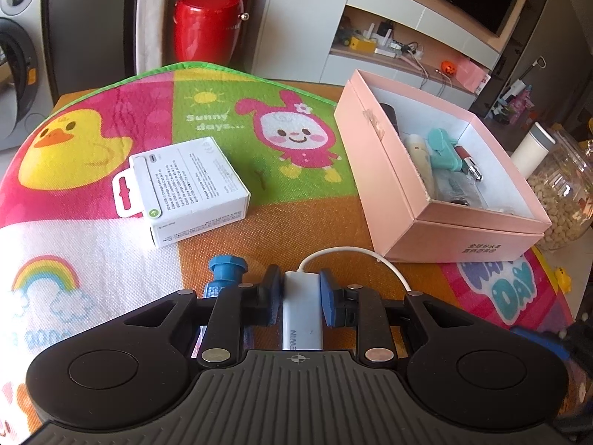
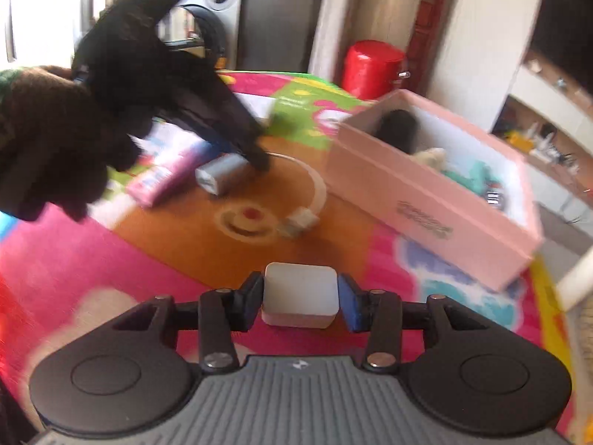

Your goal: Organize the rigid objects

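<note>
home: washing machine [image 1: 16, 52], tv shelf unit [image 1: 404, 18], kids' mat [image 1: 111, 118]

Pink box [image 1: 437, 230] blocks right; mat centre [image 1: 304, 200] free.

Bright daylight, fisheye edges; right view motion-blurred.

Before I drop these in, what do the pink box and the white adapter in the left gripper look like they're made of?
Pink box: looks like matte paperboard, judging by its thin straight walls, sharp folded corners and white lining. White adapter: probably smooth hard plastic, with a soft sheen, rounded edges and a thin white cable, held by the left gripper.
</note>
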